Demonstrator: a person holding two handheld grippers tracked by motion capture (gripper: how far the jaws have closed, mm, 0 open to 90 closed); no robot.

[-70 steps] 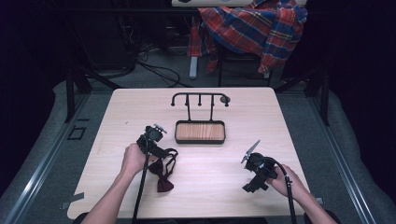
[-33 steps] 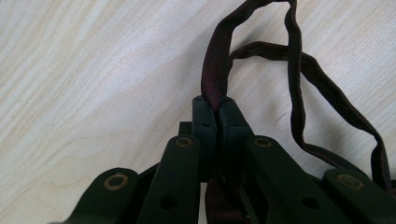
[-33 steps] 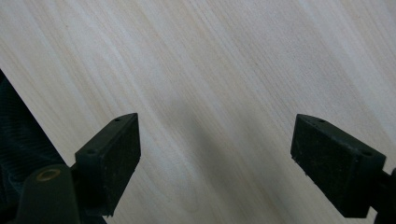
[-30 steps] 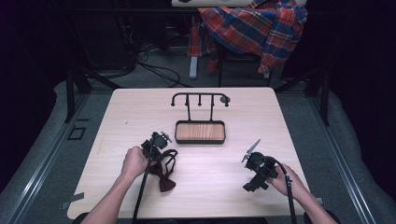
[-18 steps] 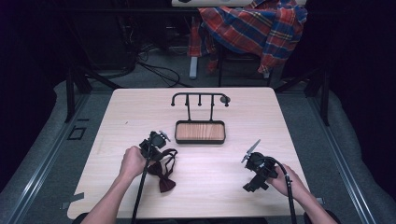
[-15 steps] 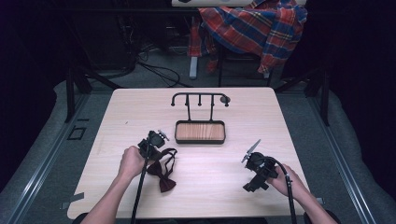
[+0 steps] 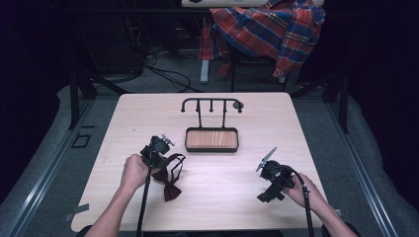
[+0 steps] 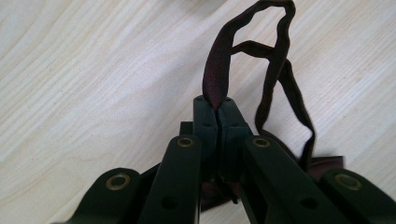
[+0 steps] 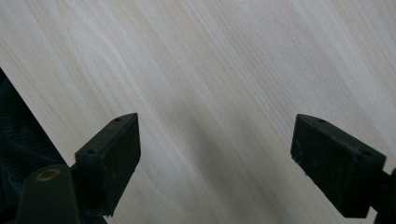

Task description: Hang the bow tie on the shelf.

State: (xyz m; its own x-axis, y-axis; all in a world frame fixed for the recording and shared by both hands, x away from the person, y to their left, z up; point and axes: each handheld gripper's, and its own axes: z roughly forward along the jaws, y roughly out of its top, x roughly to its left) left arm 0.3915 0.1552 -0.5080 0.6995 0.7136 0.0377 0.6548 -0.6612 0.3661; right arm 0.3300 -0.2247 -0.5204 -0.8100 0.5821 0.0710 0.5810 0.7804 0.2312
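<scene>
A dark maroon bow tie (image 7: 169, 180) lies on the pale wooden table (image 7: 148, 113), left of centre. Its thin strap (image 8: 219, 65) loops up off the wood, and my left gripper (image 8: 217, 103) is shut on that strap, pinching it between the jaw tips. In the high view the left gripper (image 7: 157, 148) sits just above the bow. My right gripper (image 7: 271, 183) rests near the table's front right, jaws wide open over bare wood (image 9: 215, 140) with nothing between them.
A black stand with a hook bar (image 7: 211, 102) and a wooden tray base (image 7: 211, 139) stands at the table's middle back. A plaid shirt (image 7: 269, 29) hangs over a chair behind the table. Cables lie on the floor beyond.
The left gripper has shifted slightly back and left, and the bow tie's strap has lifted with it. The right gripper has stayed put.
</scene>
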